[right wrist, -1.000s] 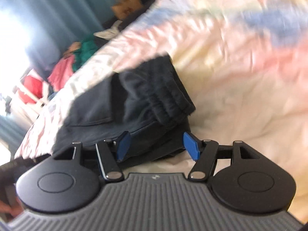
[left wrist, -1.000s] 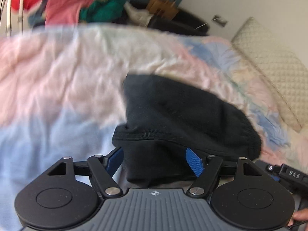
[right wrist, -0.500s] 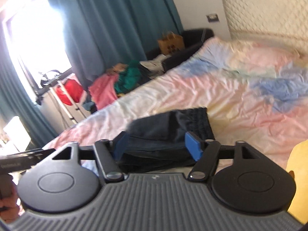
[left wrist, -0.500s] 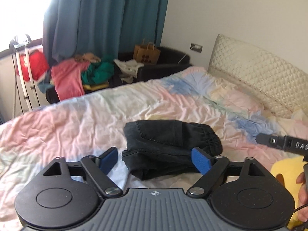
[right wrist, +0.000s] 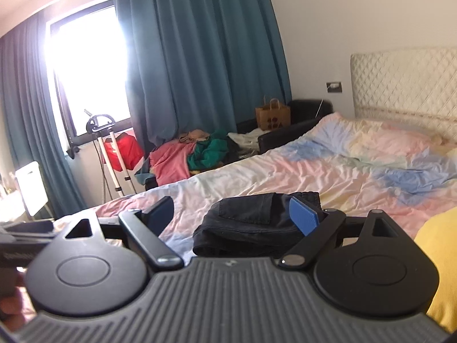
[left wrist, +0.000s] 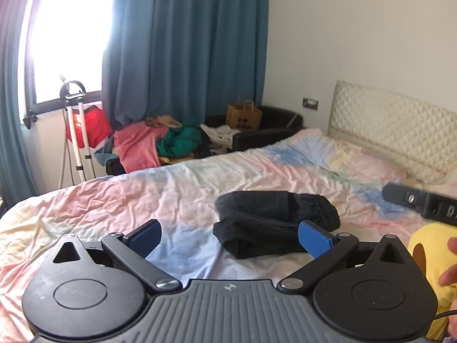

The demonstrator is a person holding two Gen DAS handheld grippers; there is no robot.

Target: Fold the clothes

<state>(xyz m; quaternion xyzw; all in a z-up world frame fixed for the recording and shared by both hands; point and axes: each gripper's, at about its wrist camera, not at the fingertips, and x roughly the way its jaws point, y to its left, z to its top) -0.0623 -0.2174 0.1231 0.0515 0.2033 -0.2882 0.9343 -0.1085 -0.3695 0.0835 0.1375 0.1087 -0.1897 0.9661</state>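
A black folded garment (left wrist: 271,223) lies on the pastel bedspread (left wrist: 171,188), a compact bundle with an elastic waistband at its right end. It also shows in the right wrist view (right wrist: 251,223). My left gripper (left wrist: 230,235) is open and empty, raised above the bed, short of the bundle. My right gripper (right wrist: 232,214) is open and empty, also held back from the bundle. The right gripper's body shows at the right edge of the left wrist view (left wrist: 422,203).
A yellow item (left wrist: 428,257) lies on the bed at the near right. A pile of pink and green clothes (left wrist: 160,143) sits on a dark couch beyond the bed. A paper bag (left wrist: 242,115), a garment steamer stand (left wrist: 75,131), teal curtains and a quilted headboard (left wrist: 400,131) surround it.
Both grippers have pulled up and back from the black bundle, from right over it to well clear. The views now level out across the room. The bundle stays put.
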